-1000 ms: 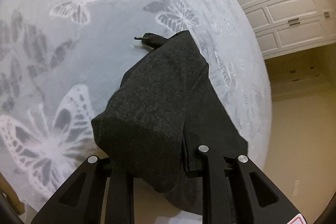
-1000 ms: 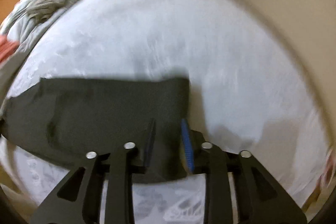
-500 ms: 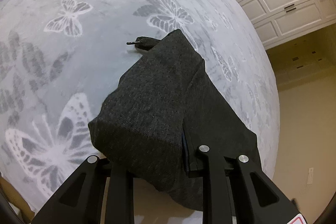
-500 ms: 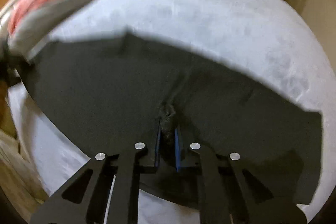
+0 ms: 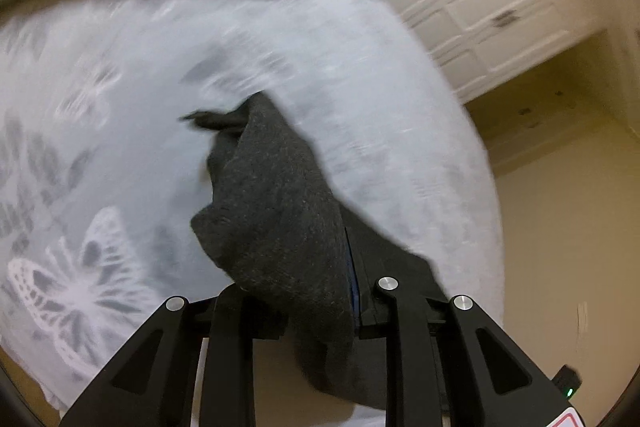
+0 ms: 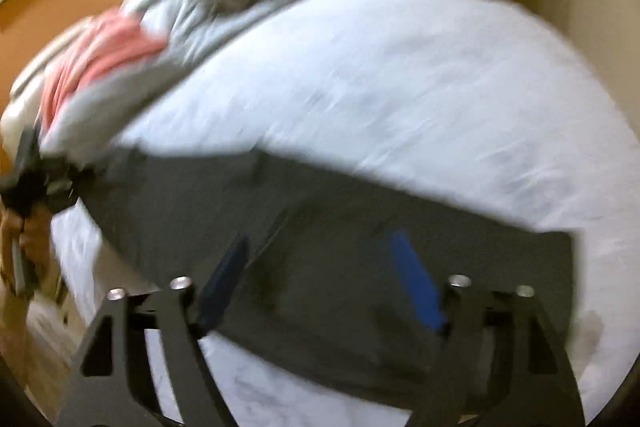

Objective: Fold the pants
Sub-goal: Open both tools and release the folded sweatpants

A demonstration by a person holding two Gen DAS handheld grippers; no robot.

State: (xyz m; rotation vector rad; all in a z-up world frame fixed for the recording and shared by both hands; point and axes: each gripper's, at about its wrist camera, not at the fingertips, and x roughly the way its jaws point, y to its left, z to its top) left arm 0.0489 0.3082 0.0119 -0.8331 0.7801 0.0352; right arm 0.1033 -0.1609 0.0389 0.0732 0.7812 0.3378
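Left gripper [image 5: 320,267] holds the pants [image 5: 280,211]; right gripper [image 6: 320,287] stands spread above them.

My left jaws pinch a bunched fold of the dark grey pants, which hang from them and trail onto the bed [image 5: 120,87] with its pale butterfly cover. My right jaws have just been opening and now stand wide, blue pads [image 6: 416,283] apart, with the pants lying flat under them but not clamped; this view is blurred. A heap of clothes [image 6: 120,51], grey and pink, sits at the far end of the bed.
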